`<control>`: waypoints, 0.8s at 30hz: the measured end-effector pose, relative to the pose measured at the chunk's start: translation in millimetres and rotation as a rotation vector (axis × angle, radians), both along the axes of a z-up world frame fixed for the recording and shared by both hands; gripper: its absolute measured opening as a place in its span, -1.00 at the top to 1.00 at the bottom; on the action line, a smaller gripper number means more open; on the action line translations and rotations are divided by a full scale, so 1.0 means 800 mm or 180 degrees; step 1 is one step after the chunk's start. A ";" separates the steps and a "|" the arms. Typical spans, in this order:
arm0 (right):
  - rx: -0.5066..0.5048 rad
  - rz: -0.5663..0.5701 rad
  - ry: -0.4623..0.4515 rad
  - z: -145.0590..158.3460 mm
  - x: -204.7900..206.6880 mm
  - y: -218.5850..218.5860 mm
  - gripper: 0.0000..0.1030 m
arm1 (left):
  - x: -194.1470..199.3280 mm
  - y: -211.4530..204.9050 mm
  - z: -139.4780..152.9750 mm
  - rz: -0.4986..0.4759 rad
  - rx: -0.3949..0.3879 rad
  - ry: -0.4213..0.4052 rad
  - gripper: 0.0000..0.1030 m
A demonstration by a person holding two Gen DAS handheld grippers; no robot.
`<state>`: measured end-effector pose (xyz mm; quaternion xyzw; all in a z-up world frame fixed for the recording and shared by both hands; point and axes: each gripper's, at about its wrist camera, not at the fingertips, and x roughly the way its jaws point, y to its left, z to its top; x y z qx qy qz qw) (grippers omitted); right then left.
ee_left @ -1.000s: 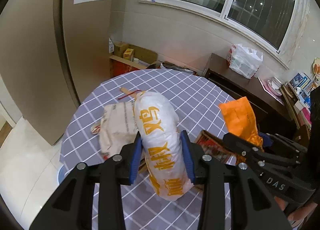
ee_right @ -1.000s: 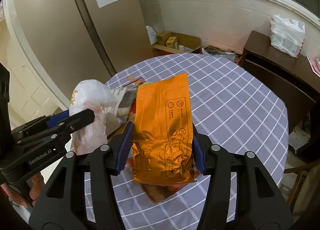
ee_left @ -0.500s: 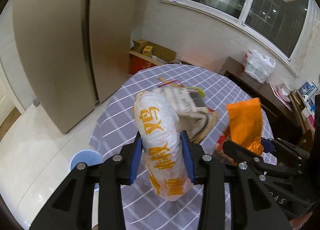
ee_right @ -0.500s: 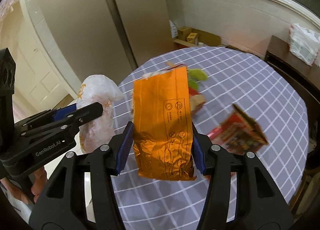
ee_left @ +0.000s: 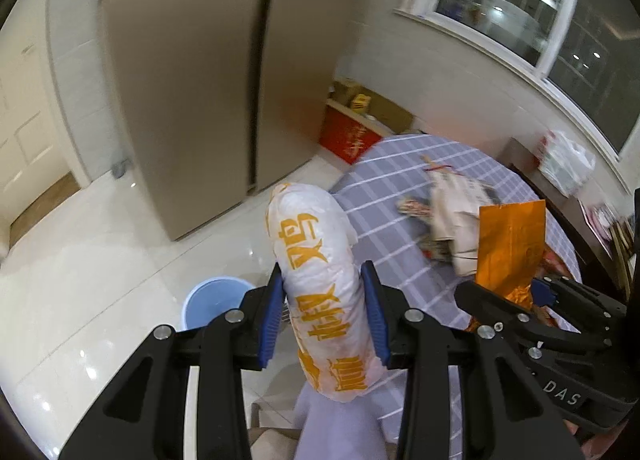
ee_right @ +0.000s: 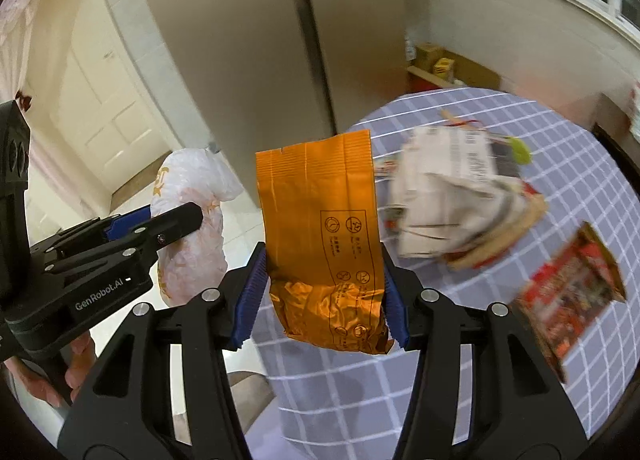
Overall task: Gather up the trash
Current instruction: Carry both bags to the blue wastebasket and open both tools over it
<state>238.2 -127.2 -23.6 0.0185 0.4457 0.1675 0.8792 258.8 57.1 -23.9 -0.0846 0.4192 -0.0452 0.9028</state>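
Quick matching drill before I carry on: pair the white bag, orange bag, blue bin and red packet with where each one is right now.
Things:
1. white bag
2. orange bag
3. blue bin
4. red packet

Places:
A. lying on the checked tablecloth
B. standing on the floor beside the table
C. clamped in the left gripper
D. clamped in the right gripper

Pairs: 1-C, 2-D, 3-B, 4-A
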 end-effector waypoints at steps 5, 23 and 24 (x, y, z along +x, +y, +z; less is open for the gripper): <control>-0.0012 0.0201 0.0101 -0.015 0.010 0.045 0.00 | 0.000 0.048 -0.017 0.0239 0.0044 0.0103 0.27; -0.0183 0.0545 0.0468 -0.073 0.041 0.145 0.00 | 0.036 0.148 -0.095 0.0727 0.0048 0.0513 -0.30; -0.0200 0.0556 0.0483 -0.075 0.041 0.149 0.00 | 0.036 0.150 -0.098 0.0739 0.0061 0.0524 -0.30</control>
